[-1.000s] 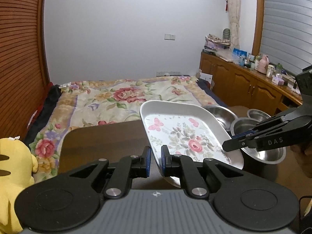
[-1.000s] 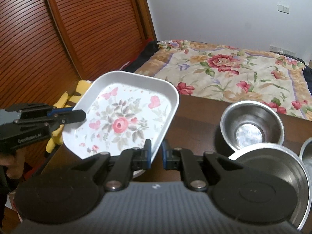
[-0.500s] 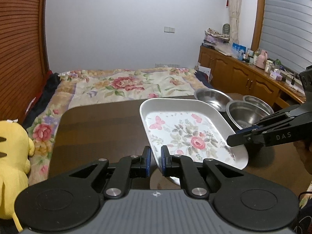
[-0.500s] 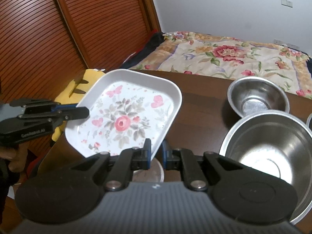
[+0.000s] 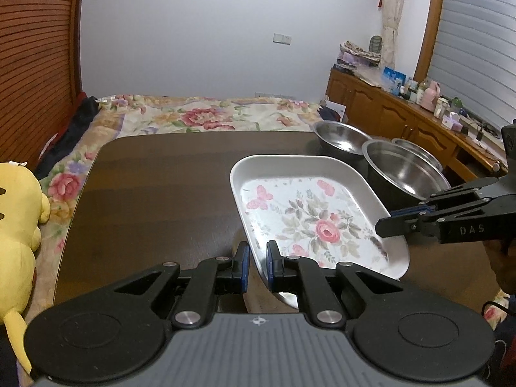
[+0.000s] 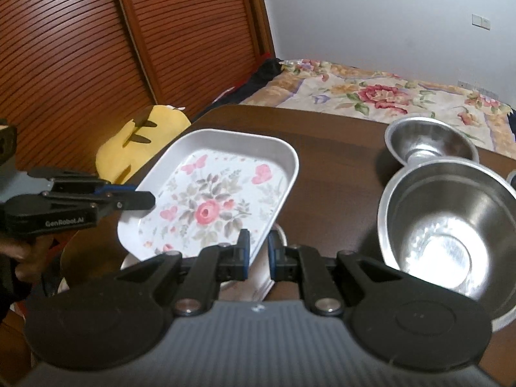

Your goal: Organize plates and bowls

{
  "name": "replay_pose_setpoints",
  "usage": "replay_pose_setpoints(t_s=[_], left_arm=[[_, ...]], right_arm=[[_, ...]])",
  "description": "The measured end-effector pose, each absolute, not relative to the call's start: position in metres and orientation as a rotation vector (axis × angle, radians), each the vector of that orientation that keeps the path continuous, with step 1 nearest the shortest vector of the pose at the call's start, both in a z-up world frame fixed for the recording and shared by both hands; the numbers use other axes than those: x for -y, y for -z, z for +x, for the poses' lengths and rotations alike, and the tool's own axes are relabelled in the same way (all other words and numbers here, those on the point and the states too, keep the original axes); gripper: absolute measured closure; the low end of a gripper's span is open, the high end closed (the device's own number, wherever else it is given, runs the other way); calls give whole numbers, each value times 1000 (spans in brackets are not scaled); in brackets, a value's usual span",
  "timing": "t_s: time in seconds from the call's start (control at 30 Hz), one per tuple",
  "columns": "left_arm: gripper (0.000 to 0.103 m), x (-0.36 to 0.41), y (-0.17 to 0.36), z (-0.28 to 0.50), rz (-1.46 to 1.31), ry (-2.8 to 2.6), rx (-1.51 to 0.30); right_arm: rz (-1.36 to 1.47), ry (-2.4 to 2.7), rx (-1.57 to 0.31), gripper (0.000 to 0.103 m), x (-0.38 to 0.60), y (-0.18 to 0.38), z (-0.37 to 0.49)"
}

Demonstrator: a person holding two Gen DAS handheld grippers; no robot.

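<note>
In the left wrist view, the tray (image 5: pixel 309 213) had been carried lower toward the desk (image 5: pixel 161 187), its near-left rim clamped in the left gripper (image 5: pixel 256 262) jaws, bowls (image 5: pixel 403 174) far right.

In the right wrist view, the right gripper (image 6: pixel 258 251) jaws were clamped on its near-right rim; set-down seemed close.

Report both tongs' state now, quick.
Left tongs: shut on the floral tray, gripping its rim.
Right tongs: shut on the same tray's opposite rim.

One floral tray (image 5: pixel 306 206), three steel bowls (image 5: pixel 342 138), one round plate (image 6: pixel 129 262), two grippers (image 5: pixel 256 262), one yellow plush toy (image 5: pixel 16 213)
</note>
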State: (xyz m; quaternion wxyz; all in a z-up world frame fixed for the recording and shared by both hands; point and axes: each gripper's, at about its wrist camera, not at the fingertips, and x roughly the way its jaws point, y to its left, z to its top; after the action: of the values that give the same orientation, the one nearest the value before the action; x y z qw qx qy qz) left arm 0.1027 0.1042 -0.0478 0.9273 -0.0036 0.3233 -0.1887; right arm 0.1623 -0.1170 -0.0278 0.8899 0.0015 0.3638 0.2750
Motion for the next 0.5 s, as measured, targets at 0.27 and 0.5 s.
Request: replay_pose_setpoints(t_s=[0.27,0.5], left_arm=[[91,-104,56,92,-18,382,-674],[91,-102,62,88,-27,374,-687]], right_arm=[[36,-578,-776,90,123,37,149],[50,-577,-774,89,125,43,137]])
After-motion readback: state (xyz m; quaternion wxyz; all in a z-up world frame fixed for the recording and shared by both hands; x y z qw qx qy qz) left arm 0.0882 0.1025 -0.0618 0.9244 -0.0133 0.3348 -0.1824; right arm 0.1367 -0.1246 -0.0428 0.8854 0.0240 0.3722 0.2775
